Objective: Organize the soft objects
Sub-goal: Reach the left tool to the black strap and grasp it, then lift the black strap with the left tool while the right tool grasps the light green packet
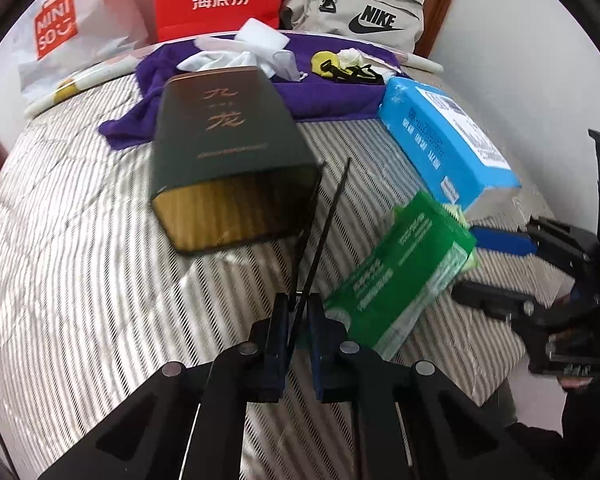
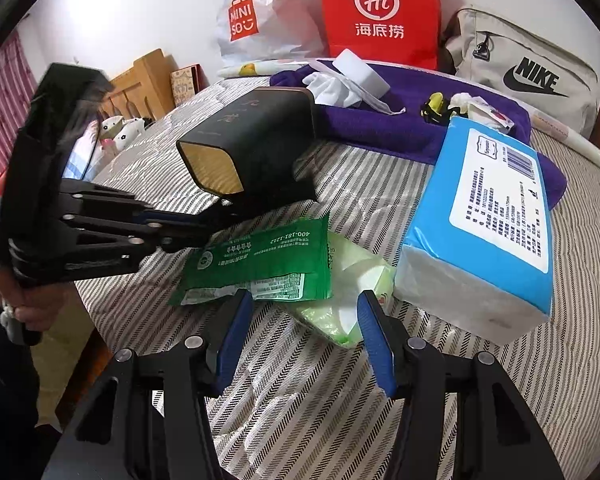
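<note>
A green wipes packet (image 1: pixel 400 268) (image 2: pixel 260 260) lies on the striped bed beside a pale green soft pack (image 2: pixel 348 292) and a blue tissue pack (image 1: pixel 448 144) (image 2: pixel 484 224). A dark box with a gold end (image 1: pixel 228 160) (image 2: pixel 252 148) is lifted off the bed. My left gripper (image 1: pixel 298 312) (image 2: pixel 216 226) is shut on the thin flap of the dark box. My right gripper (image 2: pixel 304 308) (image 1: pixel 496 264) is open, its blue pads on either side of the green packet's near edge.
A purple towel (image 1: pixel 332 96) (image 2: pixel 400 120) at the back carries white cloths (image 2: pixel 332 86), a white sponge block and a yellow-black item (image 1: pixel 328 62). Behind it stand a red bag (image 2: pixel 380 12), a Miniso bag (image 1: pixel 64 28) and a Nike backpack (image 2: pixel 532 76).
</note>
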The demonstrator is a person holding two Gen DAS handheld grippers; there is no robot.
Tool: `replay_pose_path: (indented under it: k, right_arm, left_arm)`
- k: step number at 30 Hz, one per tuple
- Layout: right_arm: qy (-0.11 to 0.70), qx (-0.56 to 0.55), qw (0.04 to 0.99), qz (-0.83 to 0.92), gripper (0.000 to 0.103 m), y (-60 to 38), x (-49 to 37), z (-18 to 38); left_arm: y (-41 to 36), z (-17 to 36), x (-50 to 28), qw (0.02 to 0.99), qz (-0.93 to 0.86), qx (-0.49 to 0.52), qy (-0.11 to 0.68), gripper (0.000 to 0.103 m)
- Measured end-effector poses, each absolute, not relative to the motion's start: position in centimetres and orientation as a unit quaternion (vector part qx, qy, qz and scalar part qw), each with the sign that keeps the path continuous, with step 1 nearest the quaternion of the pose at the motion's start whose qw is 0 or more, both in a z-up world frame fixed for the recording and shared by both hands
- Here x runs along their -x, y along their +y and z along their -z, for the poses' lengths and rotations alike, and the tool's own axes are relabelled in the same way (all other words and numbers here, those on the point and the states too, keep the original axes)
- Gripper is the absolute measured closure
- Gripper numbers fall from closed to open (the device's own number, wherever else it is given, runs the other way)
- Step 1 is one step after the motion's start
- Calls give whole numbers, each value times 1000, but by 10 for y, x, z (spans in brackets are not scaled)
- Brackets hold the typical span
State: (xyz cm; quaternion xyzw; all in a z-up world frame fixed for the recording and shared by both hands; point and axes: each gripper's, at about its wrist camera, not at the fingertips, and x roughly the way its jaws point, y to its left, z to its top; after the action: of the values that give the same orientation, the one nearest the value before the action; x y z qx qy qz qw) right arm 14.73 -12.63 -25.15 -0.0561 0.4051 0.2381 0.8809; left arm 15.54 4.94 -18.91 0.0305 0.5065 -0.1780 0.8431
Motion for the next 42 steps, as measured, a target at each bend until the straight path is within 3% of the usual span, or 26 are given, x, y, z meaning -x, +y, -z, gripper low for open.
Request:
replay_pose_path:
  k: [8, 11, 15, 19, 25, 42]
  right_arm:
    - [400, 74, 882, -237, 46, -126, -144, 253]
    - [400, 74, 882, -238, 44, -125, -144, 253]
    - [400, 75, 882, -235, 43, -124, -143, 254]
    - [400, 73, 883, -236, 41, -123, -143, 254]
    - [399, 70, 883, -236, 40, -124, -141, 254]
    - [414, 62, 884, -210, 40, -132, -146, 262]
  left_arm:
    - [73, 192, -138, 834, 165, -19, 526, 93]
    - [80, 197, -137, 829, 166, -3, 534, 91]
    - [83, 196, -127, 829, 169, -4, 534, 80]
    - [80, 196, -121, 835, 161, -16, 526, 80]
    - [71, 197, -131, 841, 161, -17, 517, 93]
    - [107, 194, -115, 846, 138, 46, 513, 98]
